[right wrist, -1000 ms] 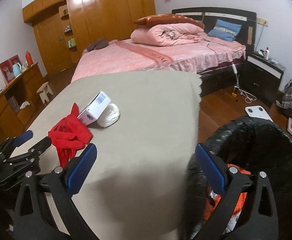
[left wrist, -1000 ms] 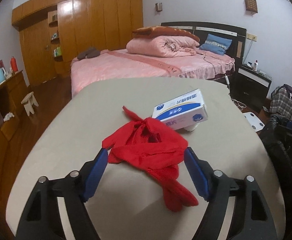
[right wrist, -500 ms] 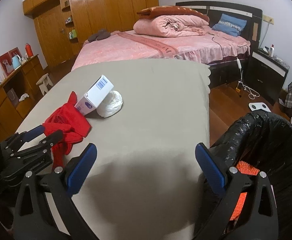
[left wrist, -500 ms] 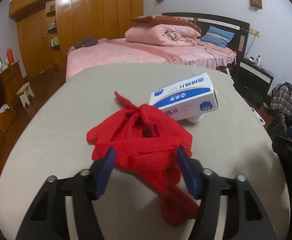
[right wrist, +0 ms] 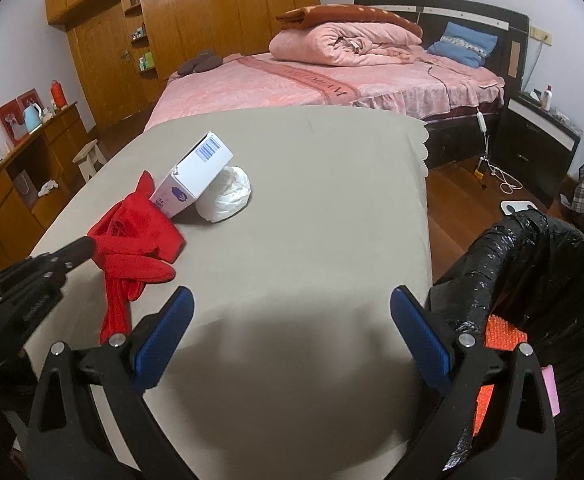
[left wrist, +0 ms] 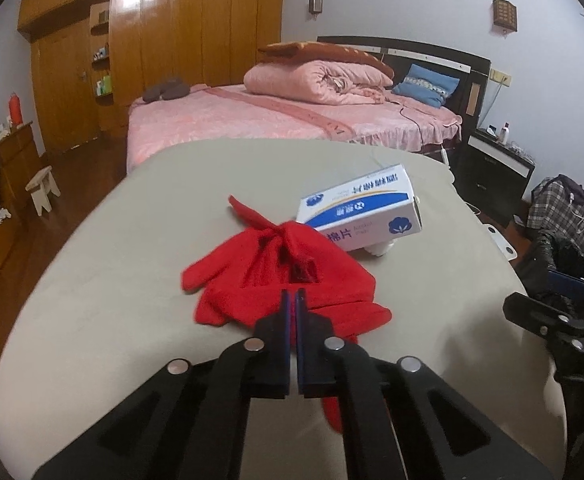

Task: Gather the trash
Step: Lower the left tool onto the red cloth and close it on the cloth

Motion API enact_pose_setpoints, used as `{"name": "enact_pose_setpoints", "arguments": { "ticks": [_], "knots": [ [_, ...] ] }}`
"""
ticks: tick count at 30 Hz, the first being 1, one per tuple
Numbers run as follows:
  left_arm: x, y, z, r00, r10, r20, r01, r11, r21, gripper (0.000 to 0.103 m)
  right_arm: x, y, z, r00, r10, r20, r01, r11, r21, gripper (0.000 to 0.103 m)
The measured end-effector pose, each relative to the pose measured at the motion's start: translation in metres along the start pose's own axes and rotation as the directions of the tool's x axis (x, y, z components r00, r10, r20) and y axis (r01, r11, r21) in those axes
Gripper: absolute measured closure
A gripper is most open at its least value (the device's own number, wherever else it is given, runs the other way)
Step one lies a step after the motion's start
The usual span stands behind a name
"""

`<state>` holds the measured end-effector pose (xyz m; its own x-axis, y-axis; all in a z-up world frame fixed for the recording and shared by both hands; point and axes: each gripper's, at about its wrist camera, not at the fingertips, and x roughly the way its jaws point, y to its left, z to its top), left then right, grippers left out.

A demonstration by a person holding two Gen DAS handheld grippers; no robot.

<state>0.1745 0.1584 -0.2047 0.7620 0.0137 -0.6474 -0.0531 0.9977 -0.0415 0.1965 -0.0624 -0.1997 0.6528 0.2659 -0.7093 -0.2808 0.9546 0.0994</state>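
Observation:
A crumpled red cloth (left wrist: 276, 280) lies on the beige-covered table (left wrist: 104, 300). My left gripper (left wrist: 293, 294) is shut on the cloth's near edge, also visible in the right wrist view (right wrist: 86, 246). A white-and-blue box (left wrist: 361, 210) leans on a white wad (right wrist: 226, 196) just behind the cloth (right wrist: 132, 236). My right gripper (right wrist: 292, 320) is open and empty over the table's near right part, beside a bin with a black bag (right wrist: 539, 264) holding orange trash.
A pink bed (left wrist: 272, 120) stands beyond the table. A wooden wardrobe (left wrist: 152, 40) lines the back wall, a sideboard (left wrist: 0, 172) and small stool (left wrist: 44, 190) are at left, a nightstand (right wrist: 539, 156) at right.
My left gripper moved forward over the red cloth and closed its jaws from wide open to shut on the cloth's near edge. The right gripper stayed open and shifted slightly.

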Motion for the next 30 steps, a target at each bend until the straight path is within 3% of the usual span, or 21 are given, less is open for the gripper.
{"name": "enact_pose_setpoints", "arguments": {
  "ticks": [6,13,16,19,23,30],
  "knots": [
    [-0.004,0.008,-0.003,1.000,0.020,-0.009,-0.020,1.000,-0.006,0.101,0.003,0.005,-0.002,1.000,0.006,-0.007,-0.006,1.000,-0.010,0.007],
    [0.012,-0.007,-0.003,0.999,0.001,-0.032,-0.001,1.000,0.004,0.055,0.006,-0.001,-0.001,1.000,-0.003,-0.011,0.003,1.000,0.000,0.007],
    [0.026,-0.014,-0.003,0.998,0.000,-0.066,0.000,1.000,0.003,0.045,0.007,-0.003,-0.001,1.000,-0.005,-0.012,0.005,1.000,0.001,0.007],
    [0.041,-0.020,-0.007,0.992,0.002,-0.128,0.000,1.000,0.016,0.046,0.008,-0.005,-0.002,1.000,-0.007,-0.015,0.007,1.000,0.004,0.007],
    [0.044,-0.021,-0.009,0.988,-0.027,-0.149,0.029,1.000,0.012,0.087,0.008,-0.007,-0.002,1.000,-0.011,-0.016,0.011,1.000,0.011,0.007],
    [0.014,-0.010,-0.007,0.996,-0.045,-0.082,0.046,0.999,0.006,0.089,0.003,-0.001,0.001,1.000,0.001,-0.004,-0.001,1.000,-0.007,0.007]
  ]
}}
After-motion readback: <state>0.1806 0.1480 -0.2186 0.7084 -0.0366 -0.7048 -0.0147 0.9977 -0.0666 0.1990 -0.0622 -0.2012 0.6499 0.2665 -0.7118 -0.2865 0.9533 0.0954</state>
